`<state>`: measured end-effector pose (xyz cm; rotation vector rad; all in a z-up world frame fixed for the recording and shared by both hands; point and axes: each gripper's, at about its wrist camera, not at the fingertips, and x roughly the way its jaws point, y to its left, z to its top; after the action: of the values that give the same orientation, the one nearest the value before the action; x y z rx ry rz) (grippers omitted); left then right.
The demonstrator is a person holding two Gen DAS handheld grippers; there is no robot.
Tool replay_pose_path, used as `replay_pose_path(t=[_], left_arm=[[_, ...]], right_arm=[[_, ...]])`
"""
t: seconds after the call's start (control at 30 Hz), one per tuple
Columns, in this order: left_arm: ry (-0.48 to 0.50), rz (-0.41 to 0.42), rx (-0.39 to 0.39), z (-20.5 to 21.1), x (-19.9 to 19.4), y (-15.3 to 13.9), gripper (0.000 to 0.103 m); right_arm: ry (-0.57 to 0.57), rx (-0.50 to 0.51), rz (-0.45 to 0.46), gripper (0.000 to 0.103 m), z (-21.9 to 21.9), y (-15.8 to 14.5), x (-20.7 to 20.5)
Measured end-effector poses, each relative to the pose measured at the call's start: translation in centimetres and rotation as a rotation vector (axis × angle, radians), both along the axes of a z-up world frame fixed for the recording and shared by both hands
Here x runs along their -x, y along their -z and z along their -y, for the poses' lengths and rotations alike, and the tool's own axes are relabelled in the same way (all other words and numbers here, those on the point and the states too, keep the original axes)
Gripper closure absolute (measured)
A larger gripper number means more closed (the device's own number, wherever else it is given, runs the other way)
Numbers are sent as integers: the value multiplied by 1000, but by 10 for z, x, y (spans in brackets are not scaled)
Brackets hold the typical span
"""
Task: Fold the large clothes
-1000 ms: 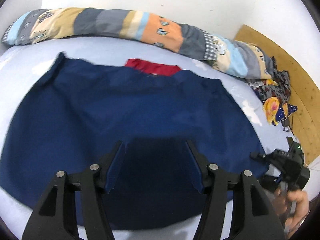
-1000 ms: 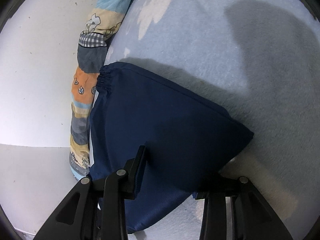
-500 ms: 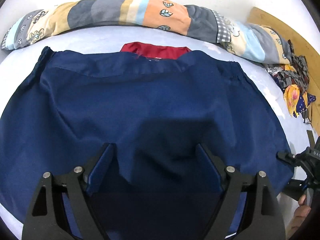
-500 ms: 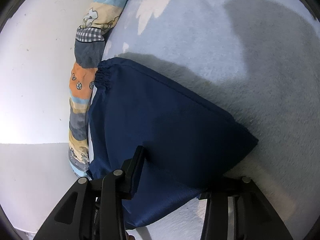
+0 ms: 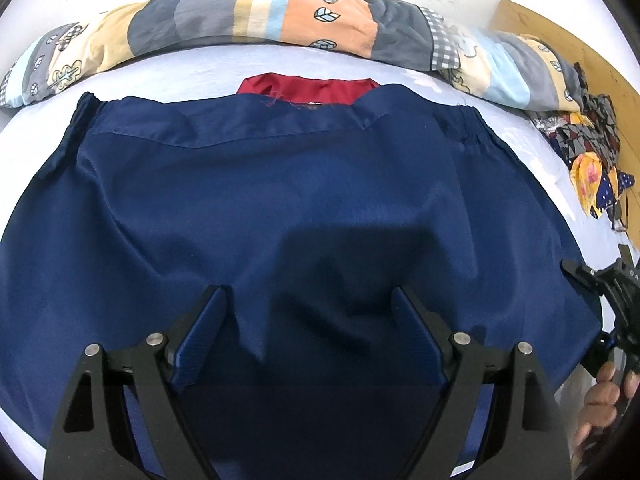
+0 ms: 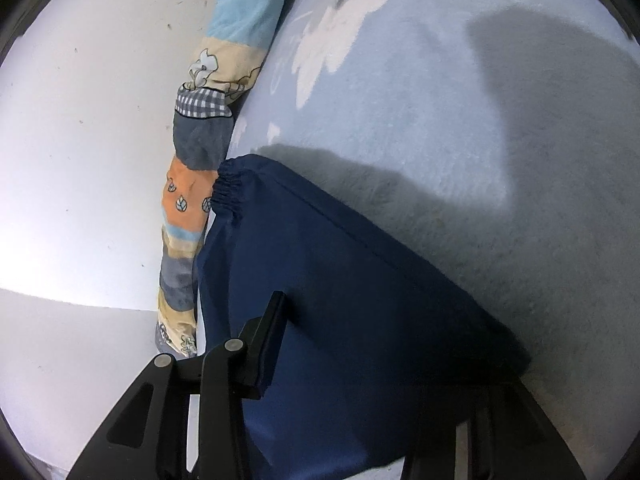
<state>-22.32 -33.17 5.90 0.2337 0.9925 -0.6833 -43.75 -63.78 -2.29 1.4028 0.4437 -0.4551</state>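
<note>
**Spreading the navy garment on the bed**

Lying flat across the pale blue bedsheet [image 5: 208, 76], the navy garment [image 5: 304, 184] shows a red lining [image 5: 308, 87] at its far edge. Above it the left gripper [image 5: 308, 312] hangs with jaws spread wide, nothing pinched. The right gripper [image 6: 384, 360] has a corner of the same cloth between its fingers, the far finger hidden, so its hold is unclear. A patchwork bolster [image 5: 280, 16] lines the wall; crumpled clothes [image 5: 592, 160] sit beside.

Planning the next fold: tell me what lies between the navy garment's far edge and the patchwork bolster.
In the left wrist view, a red garment peeks from beneath the navy garment, then bare pale-blue bedsheet up to the patchwork bolster.
</note>
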Motion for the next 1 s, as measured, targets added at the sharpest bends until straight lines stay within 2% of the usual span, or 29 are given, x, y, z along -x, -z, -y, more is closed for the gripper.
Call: replay_pose_path(t=[0.3, 0.33, 0.4, 0.53, 0.7, 0.77, 0.83, 0.9, 1.0], left_arm=[[-4, 2, -13, 3, 0, 0, 17], [-3, 2, -13, 3, 0, 0, 17], [-3, 2, -11, 3, 1, 1, 17], [-2, 4, -12, 3, 1, 1, 17], [-2, 9, -15, 4, 2, 1, 16], [0, 12, -16, 4, 2, 1, 16], [-1, 12, -16, 5, 1, 0, 16], [-2, 15, -15, 5, 1, 1, 16], [-6, 20, -15, 6, 0, 1, 15]], right_arm=[[-5, -105, 86, 59, 10, 9, 8], [1, -100, 90, 61, 10, 9, 9], [8, -79, 57, 66, 8, 8, 7], [9, -9, 5, 71, 2, 0, 2], [21, 46, 22, 76, -2, -6, -1], [0, 64, 39, 82, -1, -11, -6], [-29, 79, -2, 85, 0, -18, -9], [-55, 114, -10, 86, -1, -29, -14], [-106, 193, -79, 86, -6, -46, -25]])
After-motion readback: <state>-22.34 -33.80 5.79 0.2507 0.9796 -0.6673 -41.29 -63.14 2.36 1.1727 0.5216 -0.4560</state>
